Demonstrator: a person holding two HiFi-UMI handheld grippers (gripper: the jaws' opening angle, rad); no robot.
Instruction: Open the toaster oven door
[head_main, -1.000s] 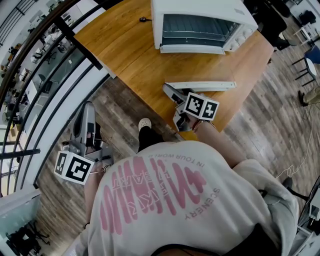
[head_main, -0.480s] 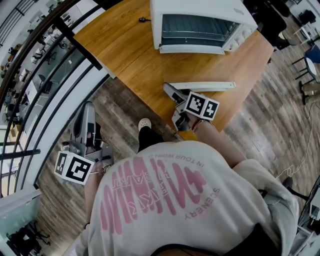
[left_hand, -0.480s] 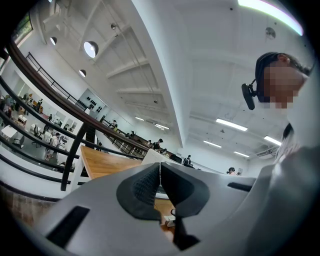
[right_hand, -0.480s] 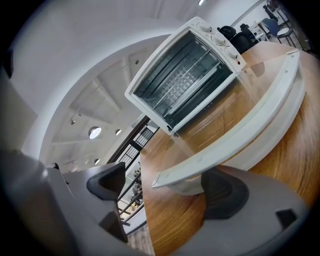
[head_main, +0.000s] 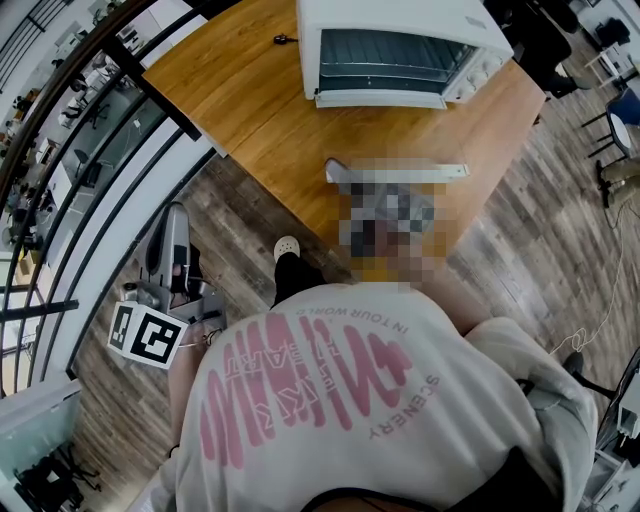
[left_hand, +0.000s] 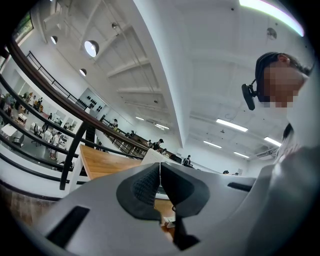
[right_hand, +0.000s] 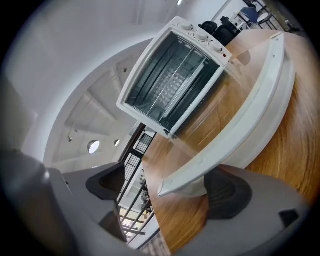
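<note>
The white toaster oven (head_main: 400, 25) stands at the far side of the wooden table (head_main: 250, 100). Its glass door is swung down toward me, and the white door handle (head_main: 440, 172) lies level above the tabletop. In the right gripper view the oven (right_hand: 170, 75) shows its wire rack. The handle (right_hand: 240, 115) runs across the right jaw's pad, and the left jaw stands apart from it. My right gripper (right_hand: 167, 187) is open; a mosaic patch hides it in the head view. My left gripper (head_main: 176, 212) hangs low over the floor, its jaws (left_hand: 160, 175) shut on nothing.
A black railing (head_main: 100, 120) runs along the table's left side, close to the left gripper. A small dark object (head_main: 285, 40) lies on the table left of the oven. The oven's knobs (right_hand: 200, 34) sit on its right side. Chairs (head_main: 625, 105) stand at the far right.
Neither gripper has visibly moved. The head camera shifted slightly. A mosaic patch now covers the right gripper in the head view.
</note>
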